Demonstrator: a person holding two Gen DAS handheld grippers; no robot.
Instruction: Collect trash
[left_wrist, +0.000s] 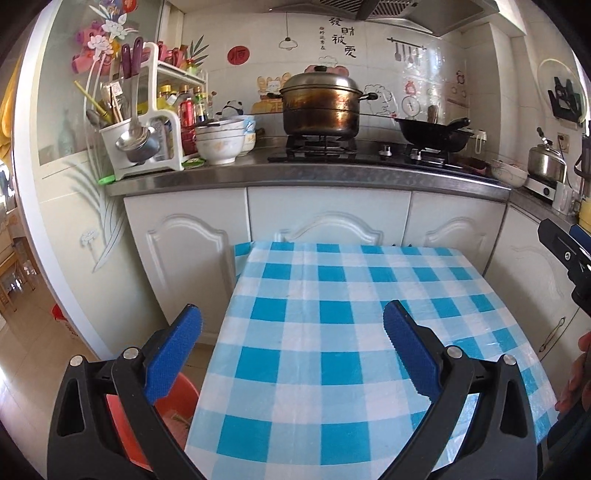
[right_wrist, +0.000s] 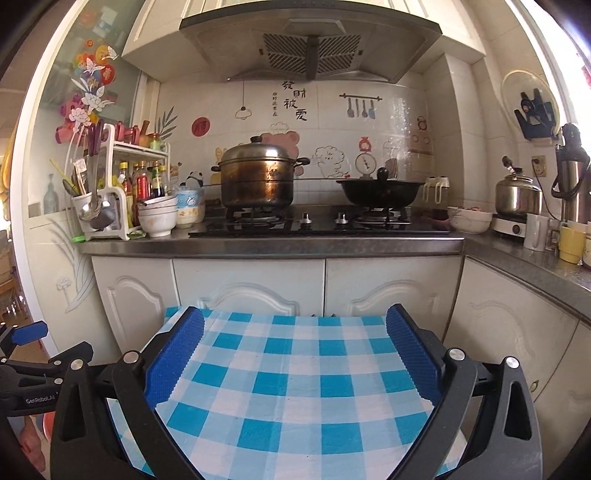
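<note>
A table with a blue and white checked cloth (left_wrist: 332, 332) stands in front of me, and I see no loose trash on the cloth. A red bucket (left_wrist: 173, 406) sits on the floor at the table's left side, partly hidden behind my left finger. My left gripper (left_wrist: 292, 310) hangs open above the cloth's near left part, nothing between its blue pads. My right gripper (right_wrist: 295, 312) is open too, above the cloth (right_wrist: 295, 387), and holds nothing. One finger (left_wrist: 565, 254) of the right gripper shows at the right edge of the left wrist view.
Behind the table run white cabinet doors (right_wrist: 251, 291) under a steel counter (right_wrist: 269, 245). On it stand a steel pot (right_wrist: 258, 177), a black wok (right_wrist: 380, 192), stacked bowls (right_wrist: 159, 218), a utensil rack (right_wrist: 103, 192) and a kettle (right_wrist: 517, 192). Tiled floor (left_wrist: 29, 362) lies to the left.
</note>
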